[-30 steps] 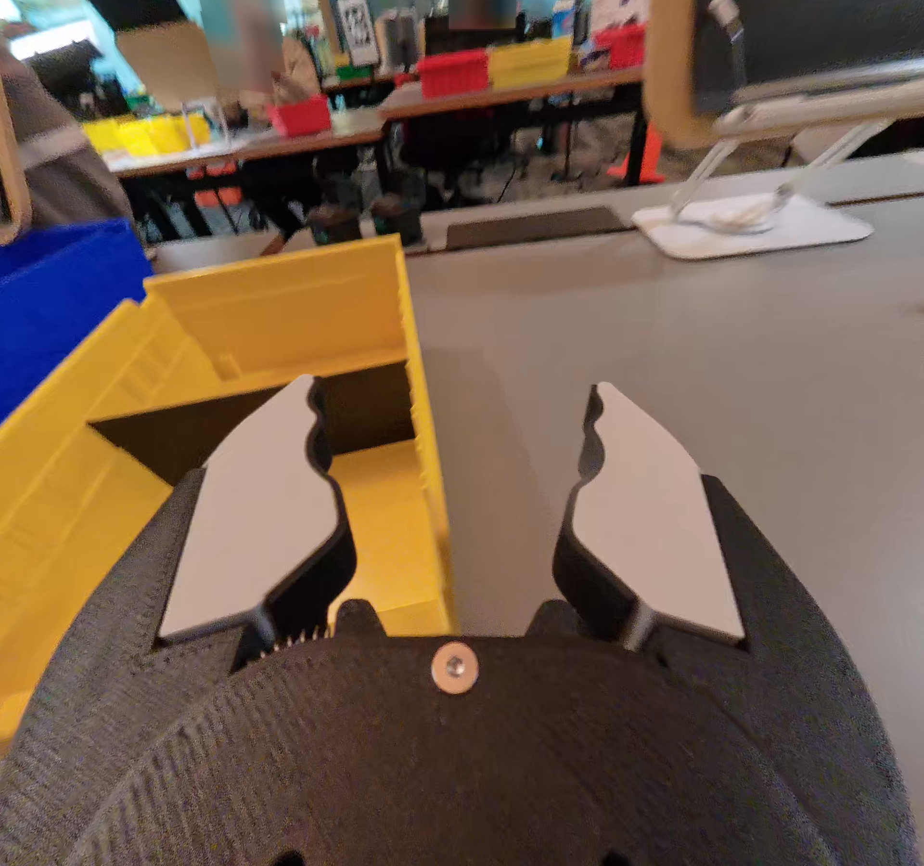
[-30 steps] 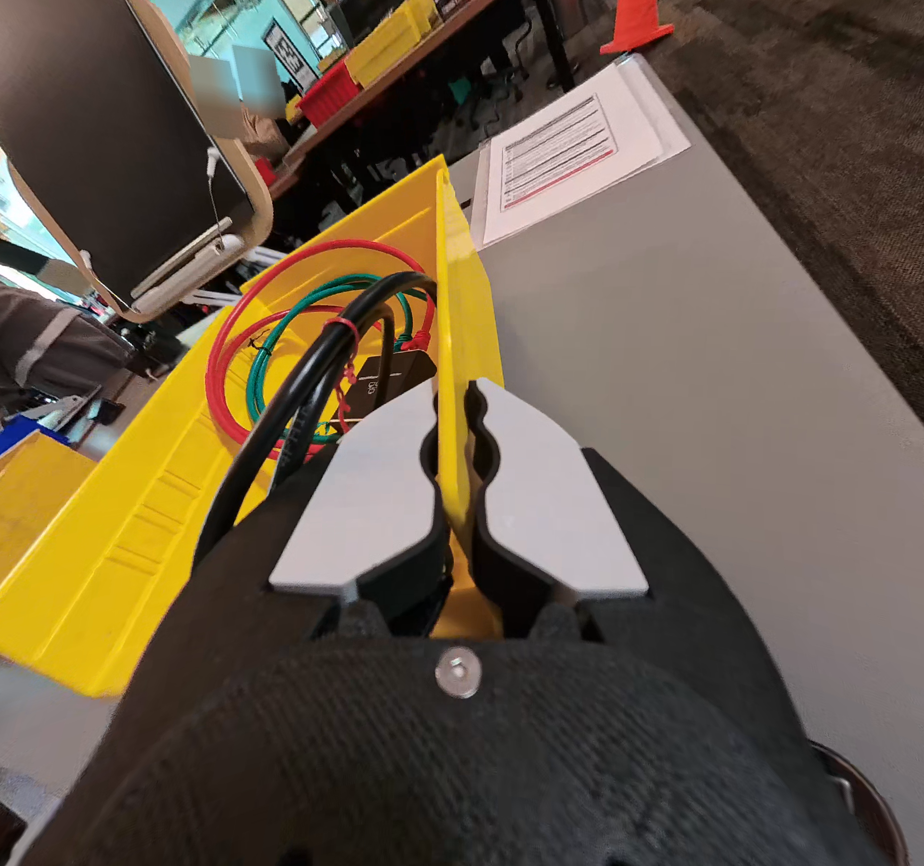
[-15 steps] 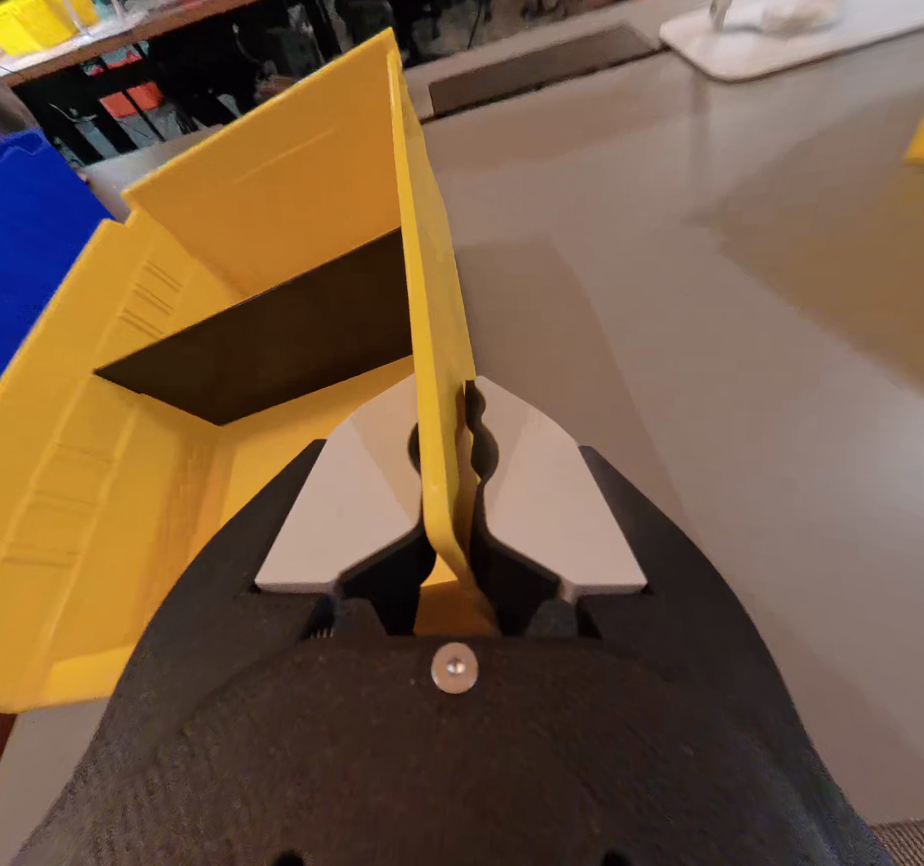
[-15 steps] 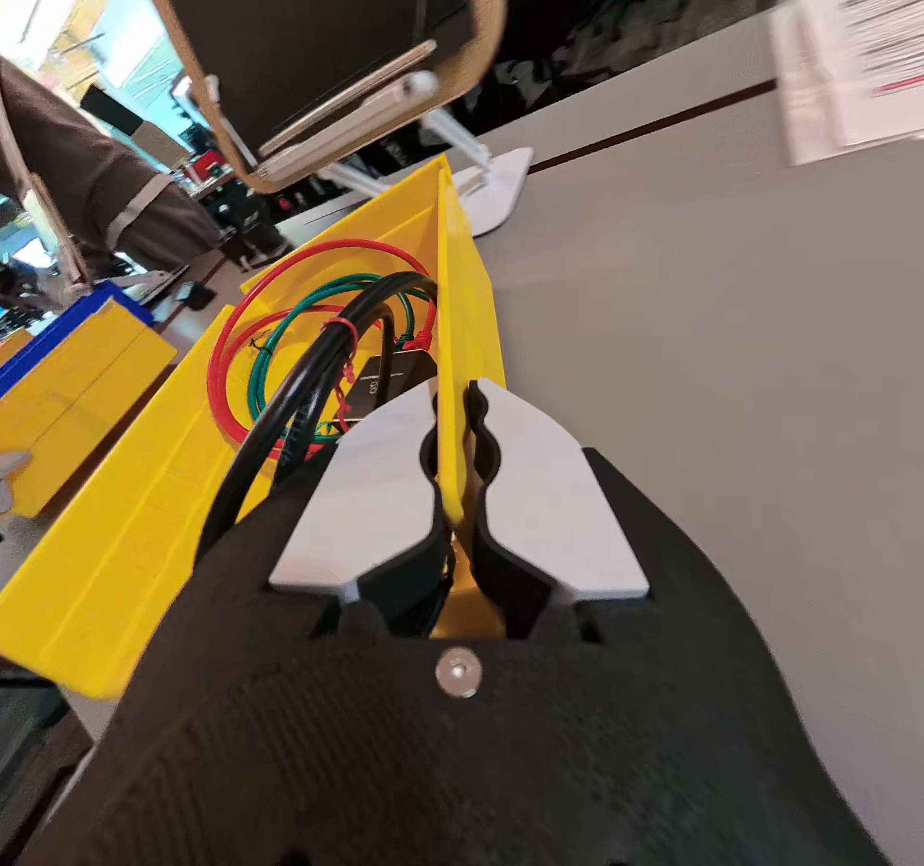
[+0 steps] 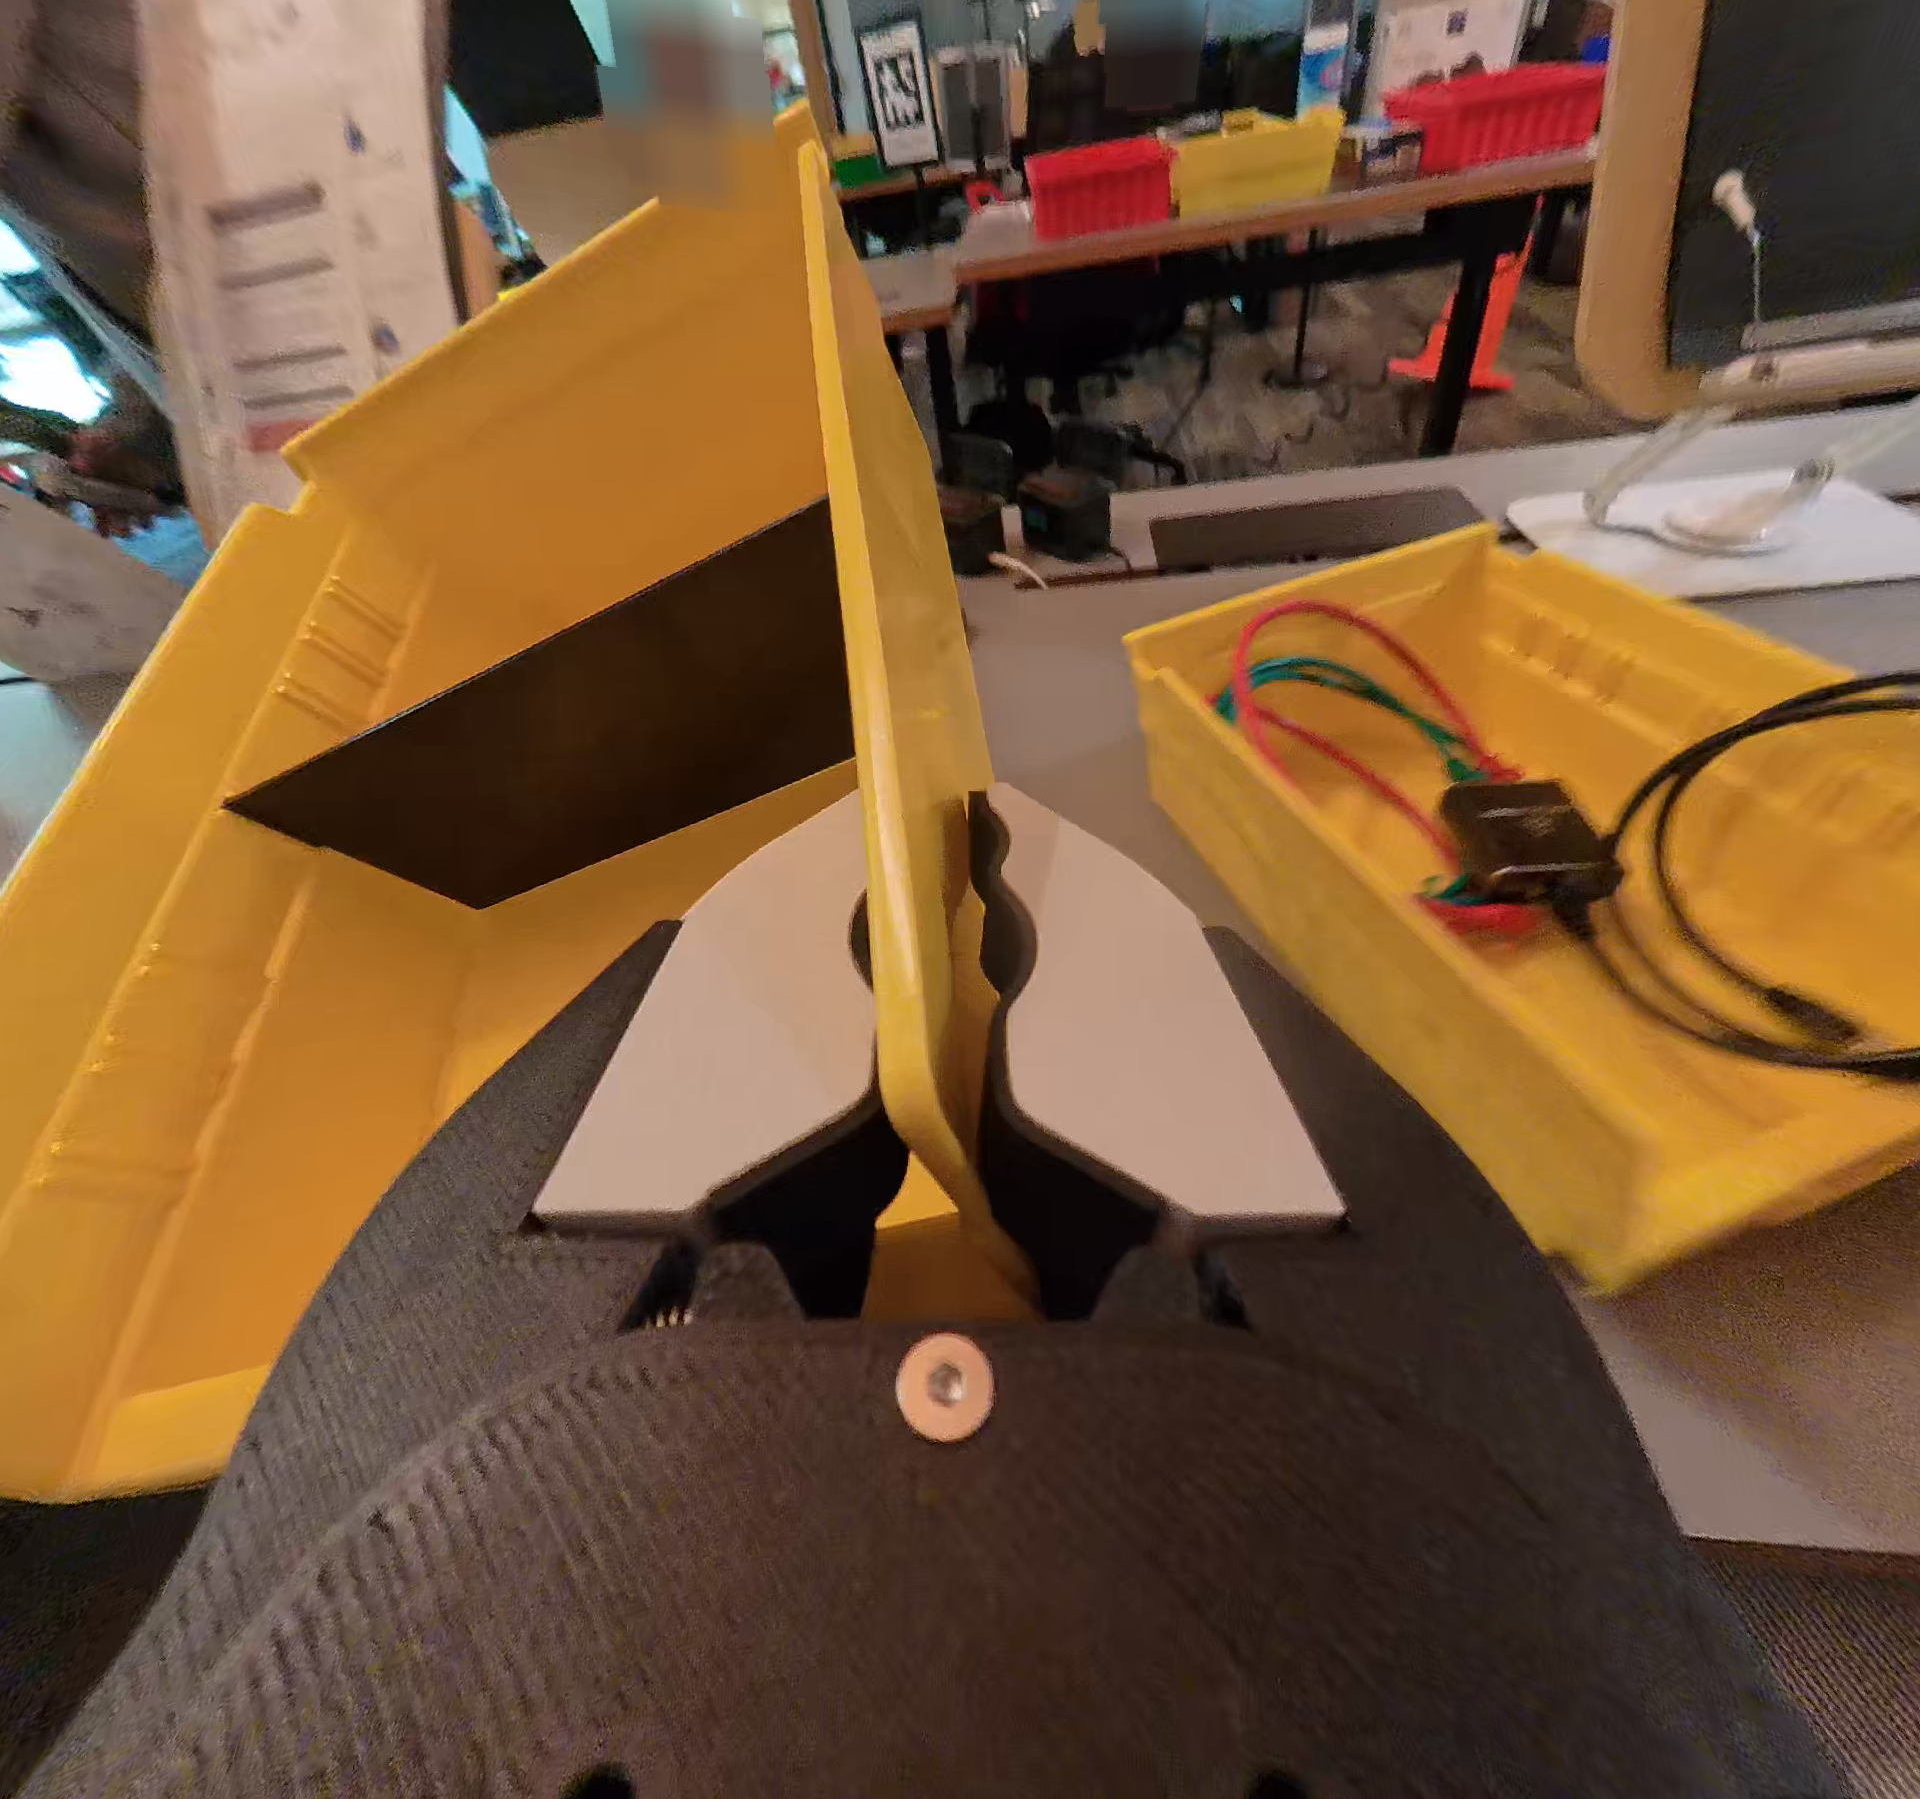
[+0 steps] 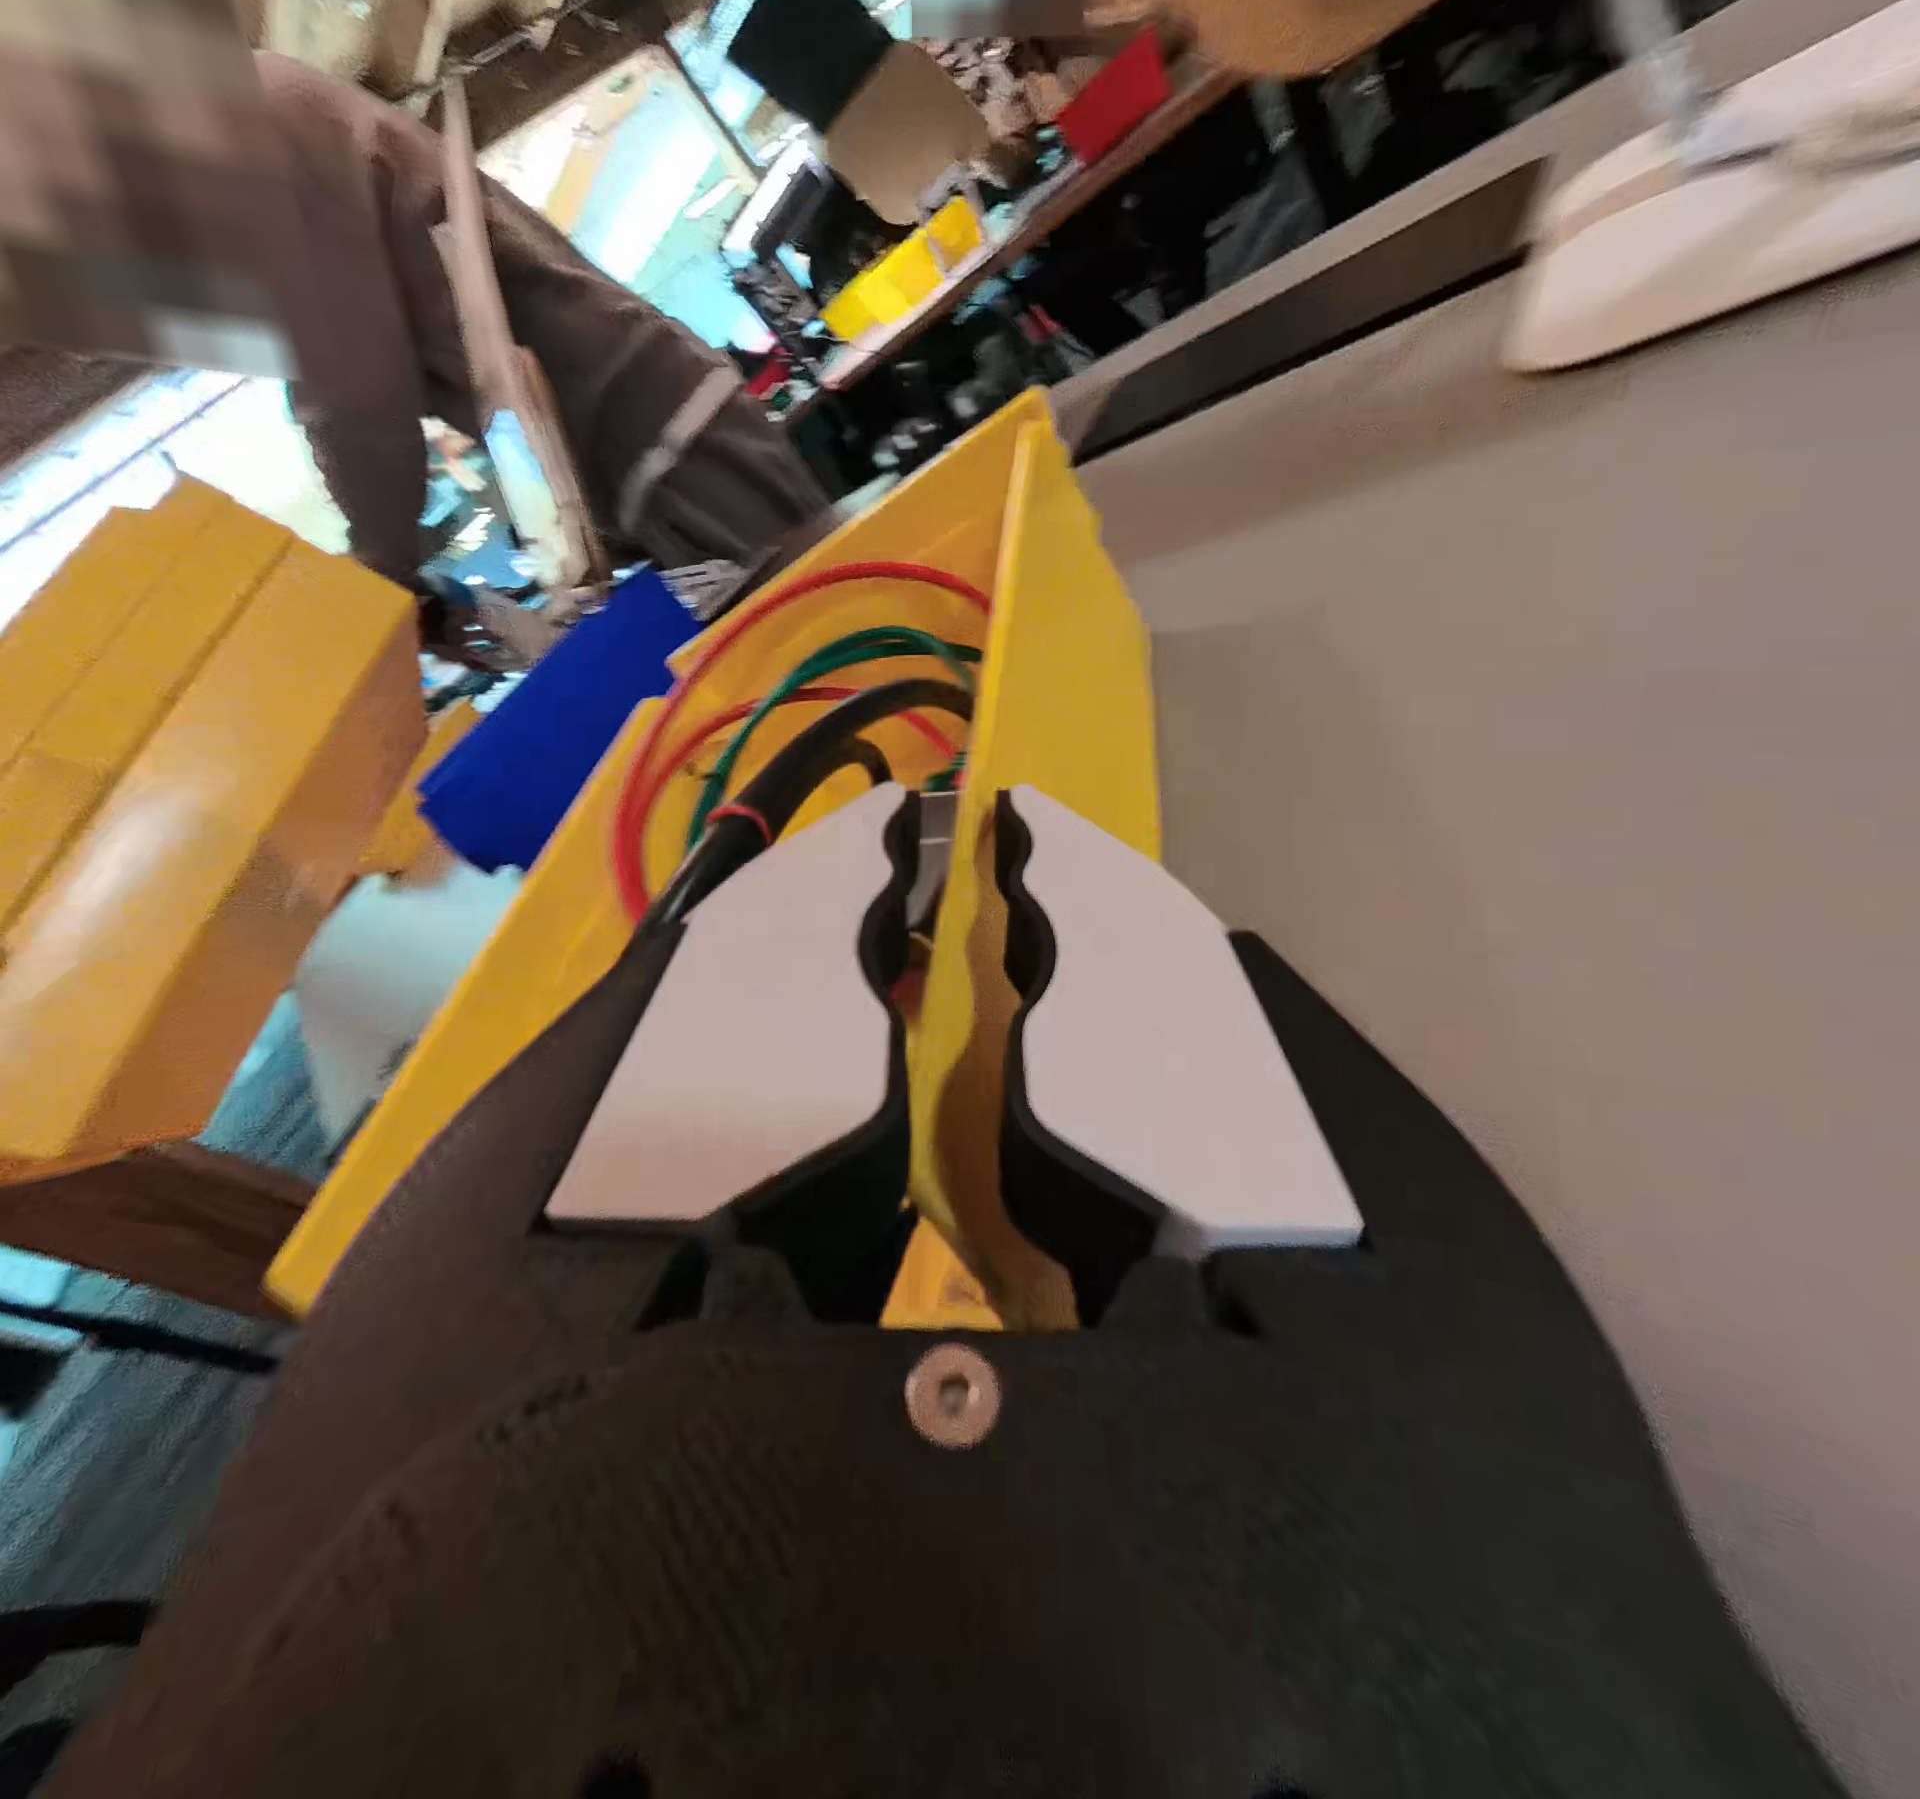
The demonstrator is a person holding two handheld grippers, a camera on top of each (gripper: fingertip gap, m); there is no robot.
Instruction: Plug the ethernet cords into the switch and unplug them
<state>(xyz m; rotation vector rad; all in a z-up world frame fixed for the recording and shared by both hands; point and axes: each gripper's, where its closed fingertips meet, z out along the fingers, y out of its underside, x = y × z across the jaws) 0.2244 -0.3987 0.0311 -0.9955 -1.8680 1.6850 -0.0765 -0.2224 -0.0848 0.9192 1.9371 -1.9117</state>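
Observation:
My left gripper (image 5: 925,876) is shut on the right wall of an empty yellow bin (image 5: 582,544) with a black divider (image 5: 582,721), held tilted above the table. My right gripper (image 6: 951,876) is shut on the right wall of a second yellow bin (image 6: 1070,627). That bin also shows in the left wrist view (image 5: 1455,1053). It holds the black switch (image 5: 1522,840), red cord (image 5: 1340,627), green cord (image 5: 1351,684) and a black cable (image 5: 1704,928). In the right wrist view the red cord (image 6: 873,575), green cord (image 6: 831,669) and black cable (image 6: 831,741) show inside it.
The grey table (image 5: 1704,1334) lies under both bins. A monitor on a white stand (image 5: 1725,523) stands at the back right. A blue bin (image 6: 551,721) and a person's brown sleeve (image 6: 582,399) are at the left. Red and yellow bins (image 5: 1174,175) sit on far tables.
My left gripper closed on the empty bin's wall and lifted it, tilting it up. My right gripper swung its bin of cords to the left across the table, still gripping the wall.

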